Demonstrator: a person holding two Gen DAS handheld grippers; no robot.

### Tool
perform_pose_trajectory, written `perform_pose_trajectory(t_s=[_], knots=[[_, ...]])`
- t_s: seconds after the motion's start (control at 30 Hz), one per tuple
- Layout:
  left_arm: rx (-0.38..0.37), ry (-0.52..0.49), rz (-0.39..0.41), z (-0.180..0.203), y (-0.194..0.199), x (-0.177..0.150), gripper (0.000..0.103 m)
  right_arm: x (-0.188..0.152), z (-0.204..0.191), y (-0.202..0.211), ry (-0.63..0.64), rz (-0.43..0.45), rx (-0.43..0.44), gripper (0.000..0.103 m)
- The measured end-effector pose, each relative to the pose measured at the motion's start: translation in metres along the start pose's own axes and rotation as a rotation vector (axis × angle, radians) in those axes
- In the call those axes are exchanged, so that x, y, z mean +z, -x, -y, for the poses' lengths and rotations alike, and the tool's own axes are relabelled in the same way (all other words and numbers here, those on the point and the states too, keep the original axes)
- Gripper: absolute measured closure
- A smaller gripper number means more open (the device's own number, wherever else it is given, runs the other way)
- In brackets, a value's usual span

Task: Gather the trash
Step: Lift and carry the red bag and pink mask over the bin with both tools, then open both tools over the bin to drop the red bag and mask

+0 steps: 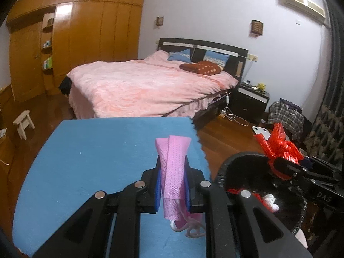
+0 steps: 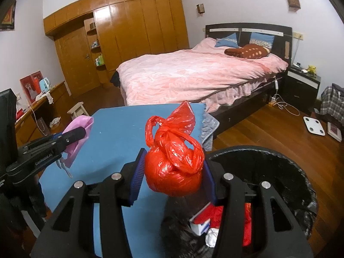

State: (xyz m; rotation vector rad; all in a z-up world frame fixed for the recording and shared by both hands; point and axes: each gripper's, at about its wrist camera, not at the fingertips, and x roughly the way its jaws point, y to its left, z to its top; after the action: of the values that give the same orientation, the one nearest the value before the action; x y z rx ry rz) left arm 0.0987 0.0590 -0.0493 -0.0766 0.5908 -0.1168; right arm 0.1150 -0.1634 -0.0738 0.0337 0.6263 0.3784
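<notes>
Inside the black bin (image 2: 279, 161) lie red wrappers (image 2: 247, 225) and a small box (image 2: 201, 225).

A pink-covered bed (image 2: 193, 79) stands before a wooden wardrobe (image 2: 129, 28).

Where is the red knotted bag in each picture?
Left wrist view: the red knotted bag is at the right edge, held in the right gripper, above the black bin.
Right wrist view: the bag is in the centre, between the blue-padded fingers.
Shared landmark: the pink bed behind the blue table.
</notes>
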Motion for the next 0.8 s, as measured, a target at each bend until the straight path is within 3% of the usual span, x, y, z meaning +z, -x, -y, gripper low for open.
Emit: perform_pose_trajectory(t_s=[0.47,0.8], knots=[[-0.108,-0.08,0.024,0.072,0.016,-0.006,0.086,-0.024,0.043,0.056,-0.054,0.041,-0.068,0.056],[-0.206,-0.131,0.003,0.122,0.007,-0.01,0.086,-0.044,0.082,0.083,-0.112,0.047,-0.156,0.056]])
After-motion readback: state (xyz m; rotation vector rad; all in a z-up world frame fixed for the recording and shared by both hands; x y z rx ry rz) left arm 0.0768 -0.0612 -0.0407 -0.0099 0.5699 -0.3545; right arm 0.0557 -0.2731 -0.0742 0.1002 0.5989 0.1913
